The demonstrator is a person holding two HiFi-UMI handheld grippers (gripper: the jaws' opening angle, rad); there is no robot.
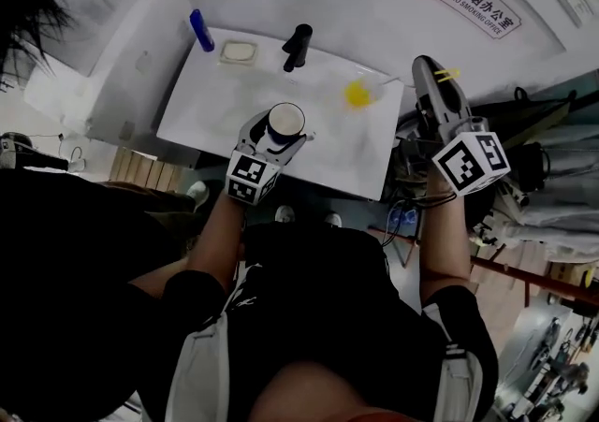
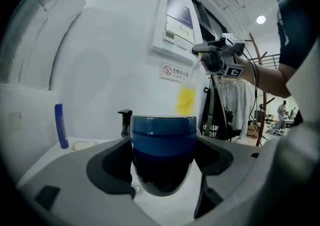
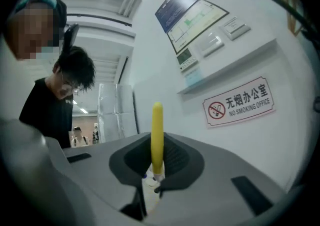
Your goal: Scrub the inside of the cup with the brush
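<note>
At centre the cup (image 1: pixel 285 119) is clamped upright in the left gripper (image 1: pixel 278 138) for the brush (image 3: pixel 157 130) gripped by the right gripper (image 3: pixel 156 169).

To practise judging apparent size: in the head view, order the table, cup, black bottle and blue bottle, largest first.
1. table
2. cup, though it sits nearer the camera
3. black bottle and blue bottle: they look about alike, so unranked

Cup (image 1: pixel 285 121) left of brush (image 1: pixel 357 94), apparently apart
</note>
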